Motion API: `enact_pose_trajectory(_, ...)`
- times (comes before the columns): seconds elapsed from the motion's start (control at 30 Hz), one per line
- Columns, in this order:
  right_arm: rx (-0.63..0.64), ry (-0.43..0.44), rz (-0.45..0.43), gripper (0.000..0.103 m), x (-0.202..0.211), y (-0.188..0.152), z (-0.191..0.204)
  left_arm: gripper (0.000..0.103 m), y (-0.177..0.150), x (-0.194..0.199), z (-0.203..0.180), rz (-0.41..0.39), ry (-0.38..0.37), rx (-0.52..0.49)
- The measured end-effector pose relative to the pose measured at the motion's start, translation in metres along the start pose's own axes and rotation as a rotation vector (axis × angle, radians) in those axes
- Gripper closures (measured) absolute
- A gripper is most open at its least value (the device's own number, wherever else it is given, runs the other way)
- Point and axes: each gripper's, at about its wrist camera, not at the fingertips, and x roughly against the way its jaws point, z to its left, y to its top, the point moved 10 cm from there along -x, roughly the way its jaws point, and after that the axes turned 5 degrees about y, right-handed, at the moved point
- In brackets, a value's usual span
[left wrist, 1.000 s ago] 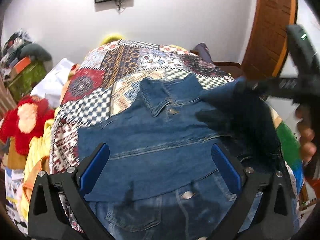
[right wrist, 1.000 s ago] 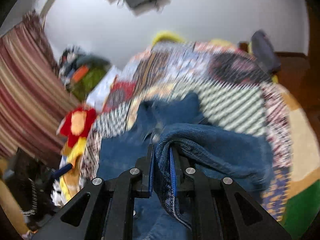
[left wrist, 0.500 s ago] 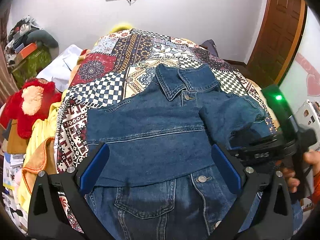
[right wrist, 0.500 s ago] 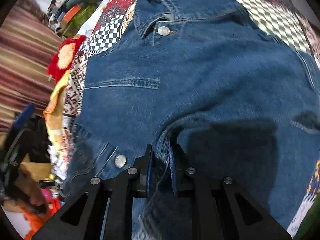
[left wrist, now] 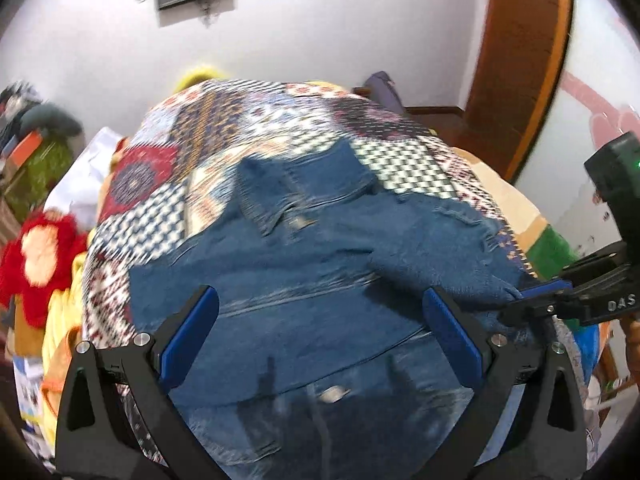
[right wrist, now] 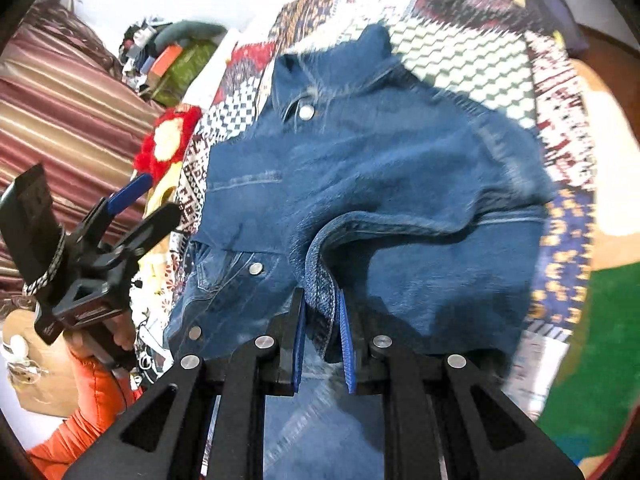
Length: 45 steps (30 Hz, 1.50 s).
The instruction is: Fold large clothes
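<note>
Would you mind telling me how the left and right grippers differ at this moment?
The left gripper is open, fingers spread wide and holding nothing; the right gripper is shut on a fold of the denim jacket. The left hovers over the jacket's middle, the right grips at its edge. Both have blue pads.

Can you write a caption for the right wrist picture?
Right gripper pinches a fold of the blue denim jacket over the patchwork quilt.

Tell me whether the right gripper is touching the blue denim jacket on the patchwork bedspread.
Touching. In the right wrist view the right gripper has its blue pads shut on a fold of the blue denim jacket, cloth pinched between them.
</note>
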Motion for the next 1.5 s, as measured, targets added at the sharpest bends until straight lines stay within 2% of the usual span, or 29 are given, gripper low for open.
enact_pose_trajectory(0.17, 0.053, -0.061, -0.057, 0.091, 0.030, -0.007, -0.010, 0.000, 0.019, -0.008, -0.049, -0.016, -0.043, -0.086)
enact_pose_trajectory(0.27, 0.079, -0.086, -0.056, 0.091, 0.031, -0.016, -0.014, 0.000, 0.012, -0.026, -0.069, 0.001, -0.042, -0.149)
enact_pose_trajectory(0.4, 0.093, -0.105, -0.032, 0.091, 0.024, -0.029, -0.022, 0.000, -0.024, -0.074, -0.071, 0.143, -0.007, -0.194)
enact_pose_trajectory(0.47, 0.099, -0.126, -0.030, 0.091, 0.025, -0.035, -0.025, 0.000, -0.046, -0.096, -0.061, 0.222, 0.040, -0.203)
enact_pose_trajectory(0.53, 0.124, -0.191, -0.062, 0.091, 0.034, -0.037, -0.032, 0.000, -0.060, -0.106, -0.052, 0.272, -0.022, -0.138)
enact_pose_trajectory(0.6, 0.132, -0.236, -0.089, 0.091, 0.046, -0.038, -0.039, 0.000, -0.058, -0.104, -0.043, 0.291, -0.062, -0.056)
enact_pose_trajectory(0.67, 0.116, -0.272, -0.118, 0.091, 0.059, -0.037, -0.051, 0.000, -0.051, -0.098, -0.036, 0.284, -0.056, -0.021)
enact_pose_trajectory(0.7, 0.101, -0.285, -0.133, 0.091, 0.066, -0.037, -0.057, 0.000, -0.043, -0.094, -0.033, 0.265, -0.024, -0.026)
enact_pose_trajectory(0.77, 0.074, -0.303, -0.161, 0.091, 0.076, -0.034, -0.067, 0.000, -0.027, -0.083, -0.037, 0.225, -0.016, -0.055)
enact_pose_trajectory(0.93, -0.024, -0.296, -0.220, 0.091, 0.091, -0.027, -0.093, 0.000, 0.014, -0.059, -0.085, 0.136, -0.100, -0.127)
enact_pose_trajectory(1.03, -0.079, -0.279, -0.247, 0.091, 0.097, -0.025, -0.104, 0.002, 0.031, -0.062, -0.126, 0.137, -0.188, -0.175)
enact_pose_trajectory(1.13, -0.125, -0.270, -0.261, 0.091, 0.098, -0.029, -0.117, 0.012, 0.032, -0.074, -0.167, 0.191, -0.255, -0.224)
enact_pose_trajectory(1.27, -0.156, -0.274, -0.248, 0.091, 0.092, -0.039, -0.130, 0.024, 0.016, -0.106, -0.203, 0.316, -0.305, -0.260)
enact_pose_trajectory(1.33, -0.166, -0.272, -0.239, 0.091, 0.087, -0.043, -0.135, 0.039, 0.003, -0.124, -0.211, 0.383, -0.293, -0.273)
enact_pose_trajectory(1.37, -0.173, -0.266, -0.235, 0.091, 0.085, -0.045, -0.137, 0.040, -0.001, -0.132, -0.213, 0.403, -0.289, -0.264)
enact_pose_trajectory(1.47, -0.183, -0.254, -0.223, 0.091, 0.078, -0.048, -0.142, 0.049, -0.007, -0.140, -0.212, 0.416, -0.301, -0.238)
enact_pose_trajectory(1.5, -0.184, -0.256, -0.217, 0.091, 0.076, -0.049, -0.144, 0.060, -0.008, -0.141, -0.211, 0.415, -0.297, -0.239)
